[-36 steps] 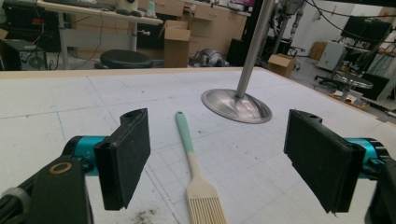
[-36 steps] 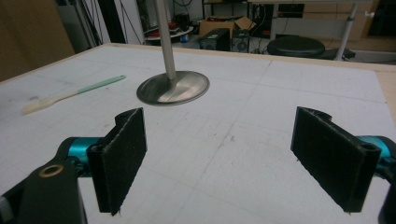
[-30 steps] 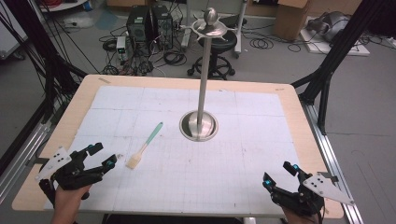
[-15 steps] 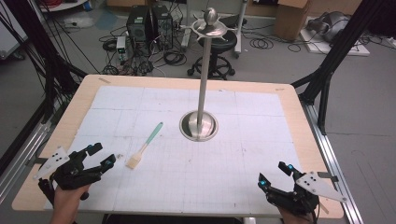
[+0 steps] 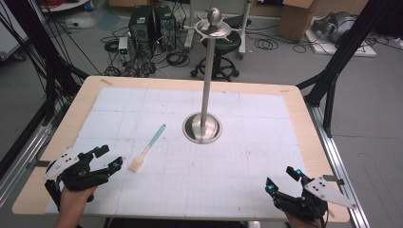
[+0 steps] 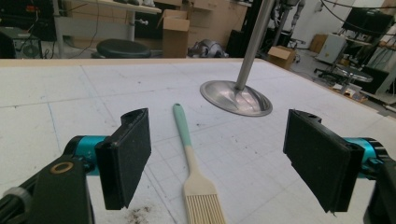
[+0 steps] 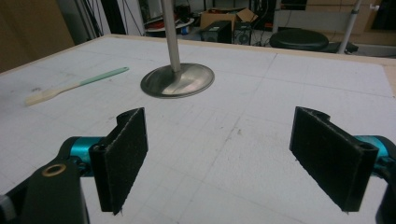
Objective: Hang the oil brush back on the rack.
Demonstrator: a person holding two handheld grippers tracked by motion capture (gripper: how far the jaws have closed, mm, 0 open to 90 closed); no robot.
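Brush (image 5: 147, 148) lies diagonal, bristles toward left gripper (image 5: 104, 160); both grippers' jaws apart.

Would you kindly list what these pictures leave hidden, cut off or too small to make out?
- Stand's pole: top cut off by the upper edge in both gripper views.
- Pastry brush: bristle tips cut off by the left gripper view's bottom edge.
- Right hand-held gripper: the hand holding it is cut off by the high view's bottom edge.
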